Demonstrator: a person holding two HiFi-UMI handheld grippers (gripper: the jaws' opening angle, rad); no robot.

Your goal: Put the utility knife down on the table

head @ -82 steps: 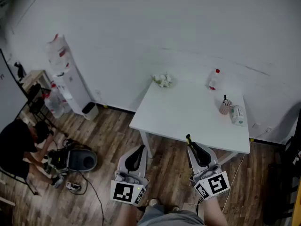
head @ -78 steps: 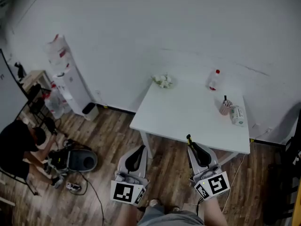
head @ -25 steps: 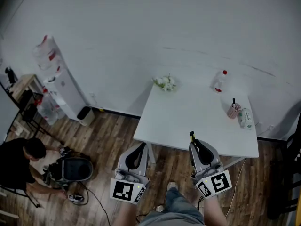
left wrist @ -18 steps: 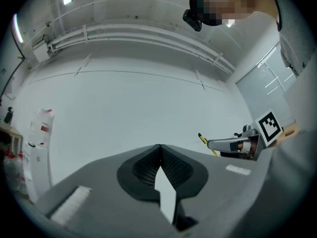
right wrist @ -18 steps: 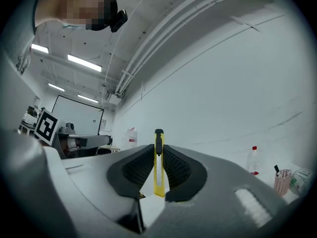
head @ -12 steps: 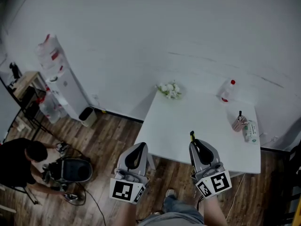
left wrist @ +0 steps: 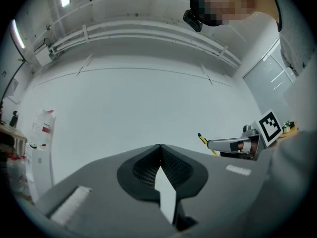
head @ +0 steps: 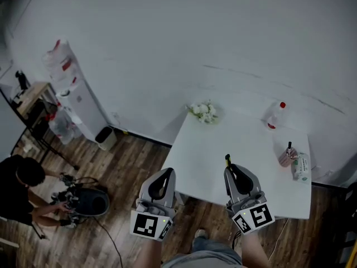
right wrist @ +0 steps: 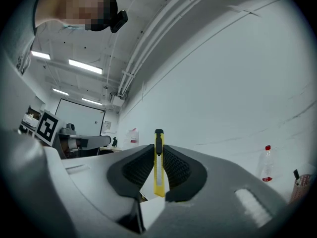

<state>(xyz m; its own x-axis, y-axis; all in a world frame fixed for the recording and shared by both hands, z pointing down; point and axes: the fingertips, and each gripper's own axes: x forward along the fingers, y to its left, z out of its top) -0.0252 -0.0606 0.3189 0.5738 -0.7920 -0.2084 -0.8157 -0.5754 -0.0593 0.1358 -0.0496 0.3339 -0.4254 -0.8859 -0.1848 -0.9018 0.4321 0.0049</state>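
Note:
A yellow utility knife (right wrist: pixel 158 167) with a black slider stands upright between the jaws of my right gripper (right wrist: pixel 157 162), which is shut on it. In the head view its tip (head: pixel 226 160) sticks out past the right gripper (head: pixel 231 171), over the near edge of the white table (head: pixel 217 155). My left gripper (head: pixel 165 175) hangs left of the table over the wood floor, jaws together with nothing in them. The left gripper view shows those jaws (left wrist: pixel 159 155) closed against the white wall, and the right gripper (left wrist: pixel 233 145) with the knife at the right.
On the table stand a white flower bunch (head: pixel 203 111), a red-capped bottle (head: pixel 275 115), a pink pen cup (head: pixel 288 157) and a lying packet (head: pixel 302 167). A water dispenser (head: pixel 72 94) stands at the left wall. A person (head: pixel 22 188) crouches by a vacuum cleaner (head: pixel 89 201).
The view has moved closer to the table, so both grippers now sit nearer its front edge. The knife stays held in the right gripper. The crouching person has shifted by the vacuum cleaner.

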